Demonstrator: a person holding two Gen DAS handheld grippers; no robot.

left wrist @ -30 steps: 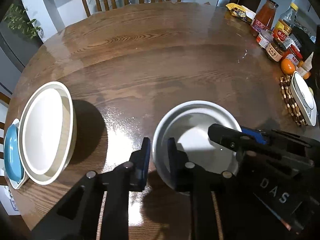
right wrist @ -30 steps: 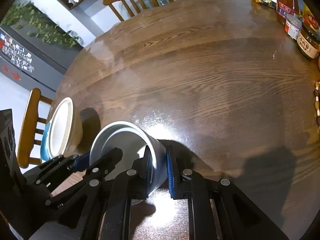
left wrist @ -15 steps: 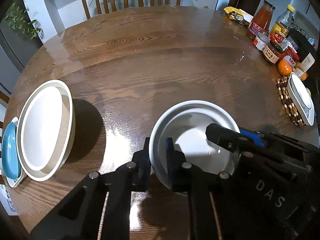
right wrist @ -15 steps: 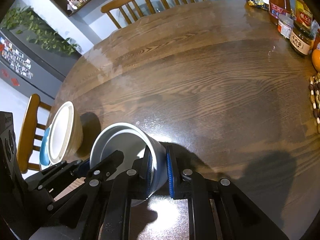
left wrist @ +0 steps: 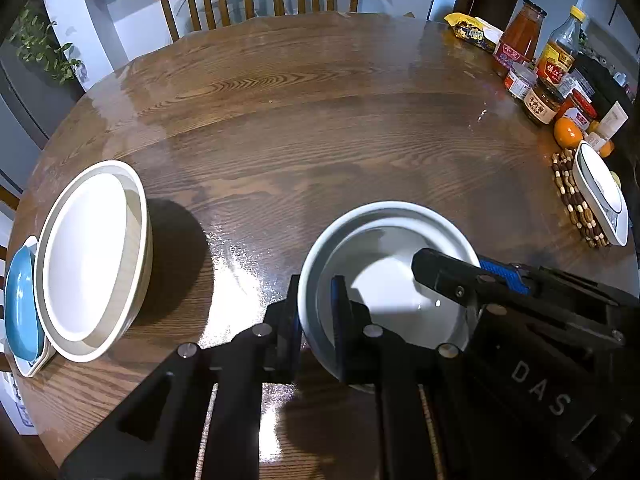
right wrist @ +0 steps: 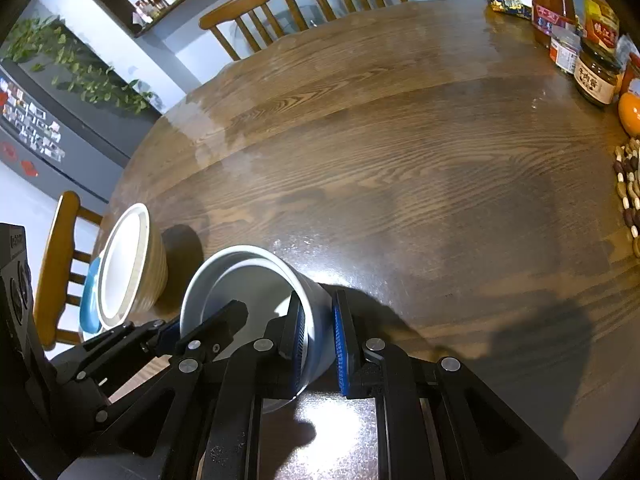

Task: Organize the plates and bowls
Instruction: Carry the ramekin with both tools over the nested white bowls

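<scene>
Grey-white bowl (left wrist: 394,280) held above the near part of the round wooden table (left wrist: 320,112), tipped a little, its shadow falling on the wood beneath. Pinched on two sides at once: left gripper (left wrist: 316,312) clamped over the near-left rim, one finger outside the wall and one inside the bowl; right gripper (right wrist: 320,340) clamped over the opposite wall, blue pads pressing from within and without. In the left wrist view, visible across the bowl as a black frame with a blue pad (left wrist: 504,278) at the right rim; in the right wrist view, the left gripper's black finger (right wrist: 224,320) reaching down into the bowl's cavity. Interior of the bowl pale and glossy, with a small glint near the bottom. Further left, well apart from the held bowl, a larger cream bowl (left wrist: 92,256) sitting on the table near its edge, with a white plate (left wrist: 80,252) nested inside it. Just beyond that, at the very edge, a blue dish (left wrist: 20,304) resting in a shallow white one. Far right of the table crowded: a beaded wooden trivet (left wrist: 576,200) carrying a white rectangular dish (left wrist: 600,196), an orange (left wrist: 567,138) beside it, then jars and sauce bottles (left wrist: 544,76) and a yellow snack packet (left wrist: 474,34). Wooden chairs (left wrist: 212,4) drawn up at the far side, another chair (right wrist: 56,264) at the left edge in the right wrist view. Trailing green plant (right wrist: 80,72) along the dark wall beyond.
</scene>
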